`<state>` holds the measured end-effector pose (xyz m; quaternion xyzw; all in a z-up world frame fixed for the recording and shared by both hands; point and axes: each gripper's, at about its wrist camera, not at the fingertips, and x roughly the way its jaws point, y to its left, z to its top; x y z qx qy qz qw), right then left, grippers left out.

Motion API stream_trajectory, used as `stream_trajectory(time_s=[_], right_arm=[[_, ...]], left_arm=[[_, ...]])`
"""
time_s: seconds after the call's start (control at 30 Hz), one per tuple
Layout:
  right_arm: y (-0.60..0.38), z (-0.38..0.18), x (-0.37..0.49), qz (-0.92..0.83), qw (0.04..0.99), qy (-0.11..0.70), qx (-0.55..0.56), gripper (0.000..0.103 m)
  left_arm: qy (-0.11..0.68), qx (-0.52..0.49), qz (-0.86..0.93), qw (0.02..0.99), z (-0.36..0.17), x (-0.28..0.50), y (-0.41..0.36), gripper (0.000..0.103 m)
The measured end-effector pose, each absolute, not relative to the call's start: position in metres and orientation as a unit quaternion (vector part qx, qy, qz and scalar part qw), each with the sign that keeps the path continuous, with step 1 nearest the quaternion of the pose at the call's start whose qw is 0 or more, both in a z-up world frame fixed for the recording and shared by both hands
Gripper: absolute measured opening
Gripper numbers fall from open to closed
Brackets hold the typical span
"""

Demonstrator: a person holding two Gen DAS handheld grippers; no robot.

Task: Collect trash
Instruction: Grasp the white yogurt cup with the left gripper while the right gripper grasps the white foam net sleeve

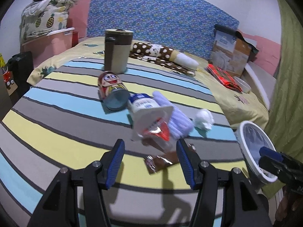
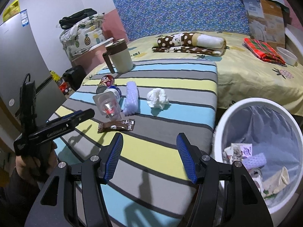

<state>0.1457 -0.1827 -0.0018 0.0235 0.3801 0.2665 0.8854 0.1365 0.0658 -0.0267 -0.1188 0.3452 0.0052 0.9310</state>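
Where the left gripper hovers, brown wrapper partly hidden

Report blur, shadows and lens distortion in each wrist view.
Left wrist view: plastic cup and chocolate wrapper motion-smeared, stripes bowed, dark vignette corners. Right wrist view: sharper, gripper shadows hard-edged on striped cover, trash bin rim stretched by the fisheye.

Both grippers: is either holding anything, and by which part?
Nothing is held. The left gripper and right gripper are both open and empty above the striped cushion.
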Motion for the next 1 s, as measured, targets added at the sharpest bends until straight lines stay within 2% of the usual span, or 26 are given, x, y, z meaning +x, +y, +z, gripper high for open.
stream_trajectory(time_s=[0.2,0.4,0.53,0.6,0.67,0.73,1.0], right_arm=[[-0.171,-0.003,0.158,0.276,0.882,0.382,0.015,0.056],[-0.155,-0.006,0.170,0.287,0.876,0.388,0.008,0.054],[-0.146,-0.010,0.179,0.291,0.872,0.393,0.002,0.052],[-0.141,-0.012,0.183,0.294,0.870,0.397,0.000,0.052],[-0.137,-0.013,0.188,0.297,0.867,0.400,0.000,0.050],[-0.132,-0.014,0.193,0.299,0.865,0.402,-0.002,0.048],[-0.111,-0.018,0.208,0.310,0.861,0.402,-0.016,0.046]], left_arm=[[0.343,-0.123,0.028,0.931,-0.032,0.151,0.082,0.058],[0.344,-0.121,0.016,0.931,-0.035,0.165,0.086,0.050],[0.345,-0.119,-0.006,0.931,-0.036,0.175,0.083,0.039],[0.347,-0.120,-0.022,0.930,-0.036,0.177,0.081,0.031],[0.347,-0.118,-0.035,0.930,-0.036,0.178,0.078,0.018],[0.343,-0.114,-0.041,0.931,-0.035,0.175,0.077,0.010],[0.318,-0.109,-0.037,0.941,-0.022,0.159,0.086,0.008]])
